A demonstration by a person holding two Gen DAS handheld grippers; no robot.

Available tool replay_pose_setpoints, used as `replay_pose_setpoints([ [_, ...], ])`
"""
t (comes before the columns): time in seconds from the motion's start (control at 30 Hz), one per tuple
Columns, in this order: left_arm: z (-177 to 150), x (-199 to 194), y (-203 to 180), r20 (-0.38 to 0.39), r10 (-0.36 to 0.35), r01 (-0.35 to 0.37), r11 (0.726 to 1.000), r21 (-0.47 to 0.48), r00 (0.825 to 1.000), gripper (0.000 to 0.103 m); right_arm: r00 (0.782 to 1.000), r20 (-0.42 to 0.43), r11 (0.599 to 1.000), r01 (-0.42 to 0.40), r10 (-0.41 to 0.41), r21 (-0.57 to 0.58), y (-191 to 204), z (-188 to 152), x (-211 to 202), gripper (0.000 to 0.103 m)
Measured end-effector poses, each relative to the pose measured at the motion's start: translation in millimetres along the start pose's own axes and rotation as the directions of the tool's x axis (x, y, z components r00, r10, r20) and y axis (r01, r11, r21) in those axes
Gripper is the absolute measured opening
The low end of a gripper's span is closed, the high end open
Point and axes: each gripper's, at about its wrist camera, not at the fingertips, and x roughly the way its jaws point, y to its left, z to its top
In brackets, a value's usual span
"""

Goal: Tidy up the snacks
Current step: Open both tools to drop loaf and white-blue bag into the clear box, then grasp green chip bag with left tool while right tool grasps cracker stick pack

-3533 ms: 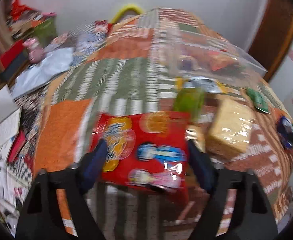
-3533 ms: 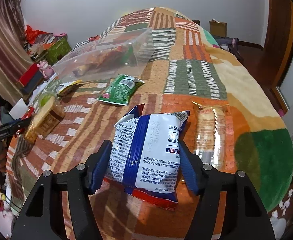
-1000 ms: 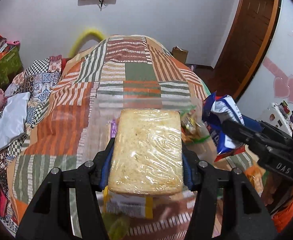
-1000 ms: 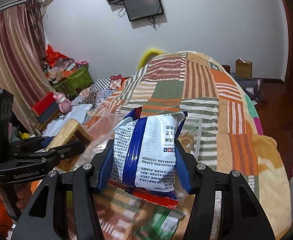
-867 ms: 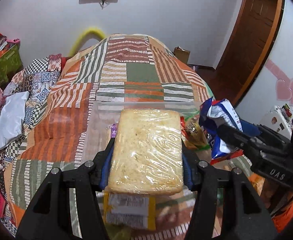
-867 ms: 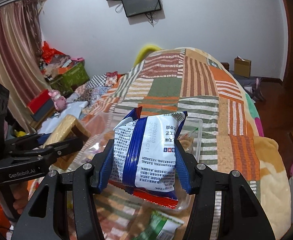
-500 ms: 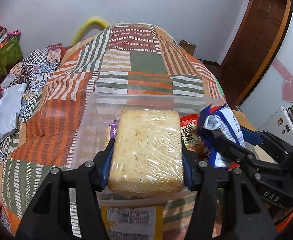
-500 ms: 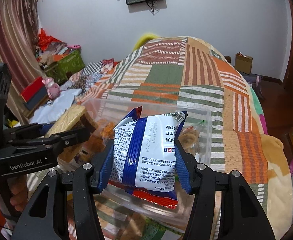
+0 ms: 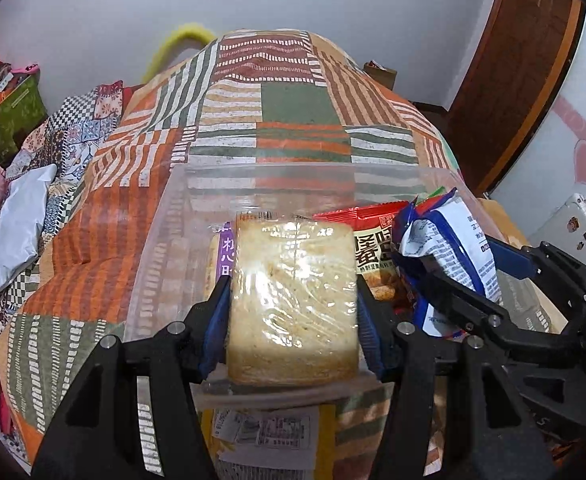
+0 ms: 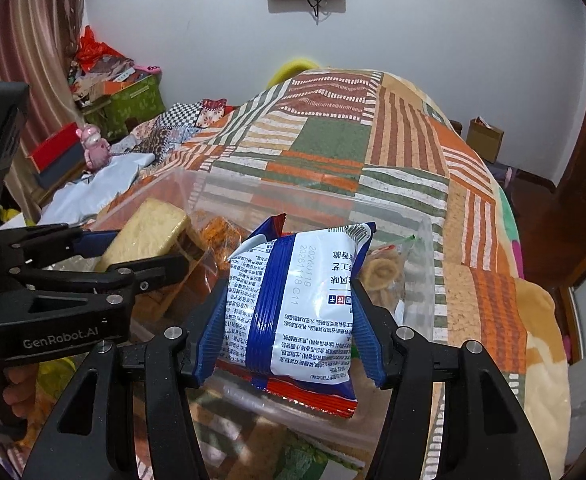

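The left tool (image 9: 293, 312) clamps a plastic-wrapped cake slab (image 9: 293, 304) between its blue pads, holding it over the near end of a clear plastic bin (image 9: 165, 216). Just beside it, the right tool (image 10: 289, 320), jaws just easing slightly wider, still grips a blue-and-white snack bag (image 10: 297, 312) above the same bin, where a red snack packet (image 9: 373, 240) lies beyond the slab. The bin sits on a patchwork-quilted bed (image 9: 297, 108).

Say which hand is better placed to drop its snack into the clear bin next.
Probably the left. Its gripper holds the wrapped cake over the clear bin, inside the near wall. The right gripper holds its blue-and-white packet closer to the bin's near rim.
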Motion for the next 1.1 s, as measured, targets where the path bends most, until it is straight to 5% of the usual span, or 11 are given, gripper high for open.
replay_pose_setpoints([
  [0.27, -4, -25, -4, 0.027, -0.008, 0.009, 1.000, -0.011, 1.000, 0.058, 0.999, 0.033, 1.000, 0.011, -0.011, 0.009, -2, -1, -22, 0.068],
  [0.6, -22, -68, -10, 0.061, 0.017, -0.016, 1.000, -0.012, 0.998, 0.067, 0.997, 0.064, 0.999, 0.039, -0.040, 0.025, -11, -16, -64, 0.071],
  [1.1, -78, -89, -47, 0.008, -0.010, 0.010, 1.000, 0.007, 1.000, 0.073, 0.986, 0.012, 0.983, 0.166, -0.167, 0.080, -61, -89, -119, 0.077],
])
